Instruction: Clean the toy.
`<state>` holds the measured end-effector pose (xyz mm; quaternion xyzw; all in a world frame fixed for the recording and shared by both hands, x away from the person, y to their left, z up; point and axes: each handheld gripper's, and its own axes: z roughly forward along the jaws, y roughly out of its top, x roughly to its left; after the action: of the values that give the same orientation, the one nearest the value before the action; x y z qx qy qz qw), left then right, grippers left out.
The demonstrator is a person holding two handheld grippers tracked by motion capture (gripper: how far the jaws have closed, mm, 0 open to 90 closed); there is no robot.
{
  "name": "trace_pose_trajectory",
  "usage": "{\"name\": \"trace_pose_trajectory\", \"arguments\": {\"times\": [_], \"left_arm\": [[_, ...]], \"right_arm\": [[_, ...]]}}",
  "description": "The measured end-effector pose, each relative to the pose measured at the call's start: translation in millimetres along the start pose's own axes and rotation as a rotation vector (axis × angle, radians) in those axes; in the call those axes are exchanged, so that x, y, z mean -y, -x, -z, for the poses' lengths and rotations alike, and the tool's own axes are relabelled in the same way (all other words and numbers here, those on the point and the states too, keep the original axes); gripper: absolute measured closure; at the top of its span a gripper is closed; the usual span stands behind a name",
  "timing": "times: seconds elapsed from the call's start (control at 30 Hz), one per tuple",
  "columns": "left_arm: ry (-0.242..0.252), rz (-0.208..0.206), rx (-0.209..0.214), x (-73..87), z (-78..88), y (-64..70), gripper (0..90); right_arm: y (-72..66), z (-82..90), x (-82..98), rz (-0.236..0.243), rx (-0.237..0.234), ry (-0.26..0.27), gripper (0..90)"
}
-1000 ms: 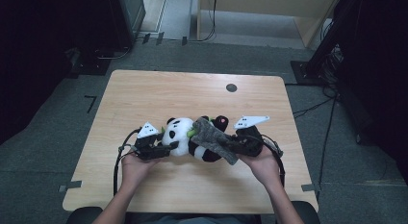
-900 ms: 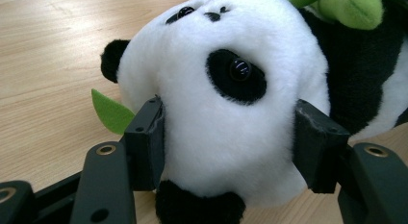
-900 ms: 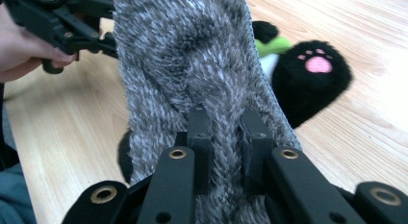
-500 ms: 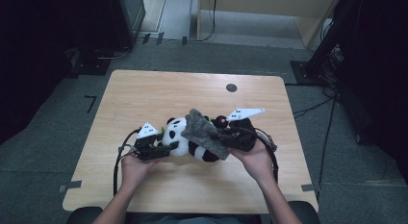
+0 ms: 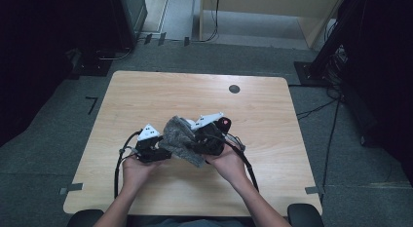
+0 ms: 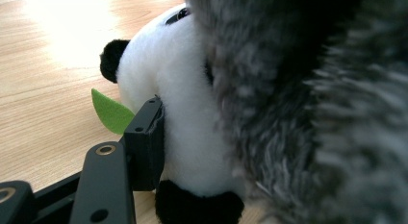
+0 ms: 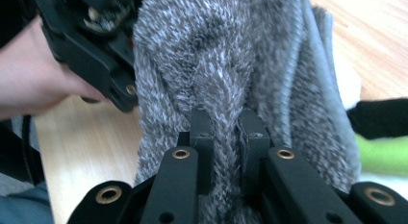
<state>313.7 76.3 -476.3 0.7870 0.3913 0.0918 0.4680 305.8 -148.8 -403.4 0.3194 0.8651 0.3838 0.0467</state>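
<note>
A: Risk noted at this point — the grey fuzzy cloth (image 5: 181,139) was draped over the panda plush (image 6: 178,118), and the right gripper (image 7: 226,137) had only a thin pinched fold of it. Judged likely to slip free if tugged hard, since the pile looked loose and slick.

B: And the panda itself?

A: It lay near the middle of the wooden table (image 5: 146,95), toward the person's edge, mostly under the cloth. The left gripper (image 6: 159,137) clamped its white body, jaws about half apart, one pad pressed into the fur beside the green leaf (image 6: 111,112). The far pad was hidden behind the plush.

B: So what else might fail?

A: A pull on the cloth could drag the toy sideways out of that hold; soft stuffing gives under the pads. The cloth might also snag on the left gripper's body, which sat just beside it.

B: Right jaws?

A: Nearly closed, cloth squeezed between both pads.
</note>
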Motion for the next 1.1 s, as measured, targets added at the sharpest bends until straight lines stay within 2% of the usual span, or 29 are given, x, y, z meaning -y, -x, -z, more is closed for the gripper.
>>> {"name": "trace_pose_trajectory", "arguments": {"times": [0.37,0.47,0.63,0.7,0.83,1.1], "left_arm": [[-0.01,0.0,-0.008,0.4,-0.4,1.7,37.8],[-0.01,-0.008,-0.015,0.0,-1.3,2.7,38.6],[-0.021,0.004,-0.011,-2.7,-1.1,1.2,40.2],[-0.019,0.009,-0.013,-3.0,-1.5,1.5,40.8],[-0.015,-0.001,-0.026,-3.5,-2.7,4.3,42.2],[-0.007,-0.008,-0.062,-6.7,-6.9,9.3,44.8]], "right_arm": [[-3.6,1.8,21.0,0.033,0.013,0.005,81.8],[-7.4,6.3,26.4,0.032,0.029,-0.002,81.9],[-9.6,13.0,36.2,0.031,0.064,-0.002,82.4],[-5.6,16.9,42.1,0.039,0.087,-0.003,82.6],[6.1,25.3,51.1,0.006,0.074,0.013,82.6],[22.5,31.7,52.4,-0.01,0.093,0.038,82.6]]}}
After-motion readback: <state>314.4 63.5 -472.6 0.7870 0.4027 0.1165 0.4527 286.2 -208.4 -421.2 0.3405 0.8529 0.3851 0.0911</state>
